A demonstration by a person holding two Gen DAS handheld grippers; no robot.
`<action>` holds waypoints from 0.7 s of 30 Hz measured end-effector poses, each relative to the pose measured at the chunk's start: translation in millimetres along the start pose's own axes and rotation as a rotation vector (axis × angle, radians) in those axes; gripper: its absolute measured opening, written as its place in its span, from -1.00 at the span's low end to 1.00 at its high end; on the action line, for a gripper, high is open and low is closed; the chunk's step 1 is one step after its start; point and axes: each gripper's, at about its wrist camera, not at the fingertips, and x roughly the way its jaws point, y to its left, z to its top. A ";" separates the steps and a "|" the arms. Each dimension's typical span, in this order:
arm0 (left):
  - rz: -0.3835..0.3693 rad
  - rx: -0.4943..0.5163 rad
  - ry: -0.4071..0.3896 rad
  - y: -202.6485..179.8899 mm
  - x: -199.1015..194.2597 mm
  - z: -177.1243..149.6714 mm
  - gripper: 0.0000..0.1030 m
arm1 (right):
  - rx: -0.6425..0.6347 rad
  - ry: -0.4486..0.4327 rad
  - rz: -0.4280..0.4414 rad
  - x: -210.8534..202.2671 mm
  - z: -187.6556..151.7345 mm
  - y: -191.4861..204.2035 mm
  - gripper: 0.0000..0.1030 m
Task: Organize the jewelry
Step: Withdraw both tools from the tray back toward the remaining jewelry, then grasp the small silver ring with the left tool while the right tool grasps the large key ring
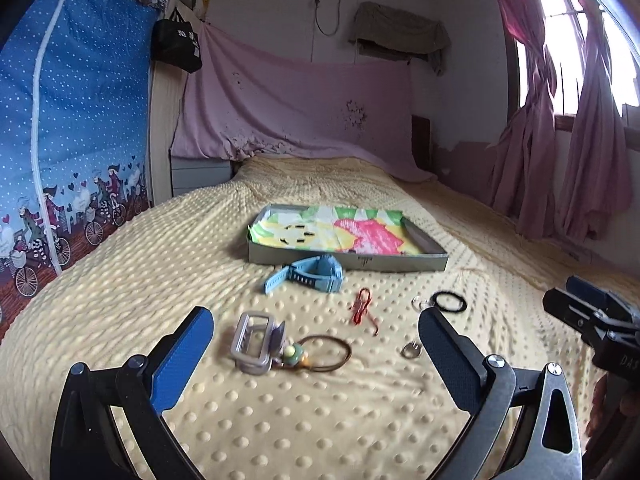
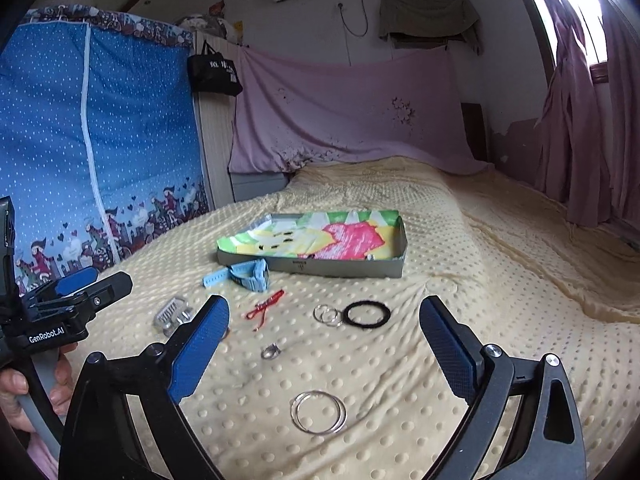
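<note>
On the yellow dotted bedspread lies a shallow grey box [image 1: 424, 261] [image 2: 394, 268] lined with bright paper. In front of it lie a blue watch [image 1: 316, 274] [image 2: 246, 274], a red string bow [image 1: 362, 308] [image 2: 266, 308], a black hair tie [image 1: 450, 302] [image 2: 367, 314], small silver rings [image 2: 329, 315], a small ring [image 1: 411, 350] [image 2: 271, 351], a clear hair clip [image 1: 254, 344] [image 2: 171, 314] with a brown beaded band [image 1: 326, 354], and large silver hoops [image 2: 319, 412]. My left gripper [image 1: 316, 336] is open above the clip. My right gripper [image 2: 324, 332] is open above the rings.
A blue dotted wardrobe cover [image 1: 72, 120] stands at the left. A pink sheet [image 1: 296, 108] hangs at the head of the bed. Pink curtains [image 1: 560, 160] hang by the window at the right. The bedspread stretches wide around the box.
</note>
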 end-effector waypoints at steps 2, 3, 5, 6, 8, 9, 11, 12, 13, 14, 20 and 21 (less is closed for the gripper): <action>-0.003 0.011 0.026 2.1 8.0 -6.3 1.00 | -0.006 0.024 -0.004 7.1 -5.3 1.4 0.82; -0.008 0.014 0.037 3.0 12.1 -9.2 1.00 | -0.009 0.041 -0.004 10.6 -7.8 1.0 0.82; -0.016 0.021 0.059 3.8 20.5 -12.7 1.00 | -0.009 0.073 -0.009 17.4 -11.8 -0.8 0.82; -0.020 0.026 0.068 3.0 23.7 -13.8 1.00 | -0.007 0.096 -0.012 21.5 -13.6 -2.4 0.82; -0.039 0.037 0.086 1.0 31.3 -16.2 1.00 | 0.005 0.133 -0.019 28.8 -15.4 -4.8 0.82; -0.051 0.041 0.093 -0.2 34.8 -16.9 1.00 | 0.015 0.151 -0.017 32.0 -16.5 -7.6 0.82; -0.072 0.050 0.112 -4.3 41.9 -18.2 1.00 | 0.026 0.181 -0.024 37.7 -18.5 -12.0 0.82; -0.082 0.054 0.121 -6.8 45.1 -19.2 1.00 | 0.029 0.196 -0.027 40.1 -20.1 -14.2 0.82; -0.095 0.062 0.130 -9.9 49.1 -19.5 1.00 | 0.033 0.206 -0.028 42.5 -21.3 -15.8 0.82; -0.106 0.069 0.136 -12.6 51.8 -20.2 1.00 | 0.039 0.217 -0.026 44.3 -22.5 -18.2 0.81; -0.195 0.100 0.184 -31.3 70.9 -19.8 0.71 | 0.041 0.279 -0.019 54.3 -29.6 -27.7 0.42; -0.210 0.104 0.196 -34.3 74.9 -19.6 0.66 | 0.043 0.292 -0.013 56.7 -31.5 -29.4 0.36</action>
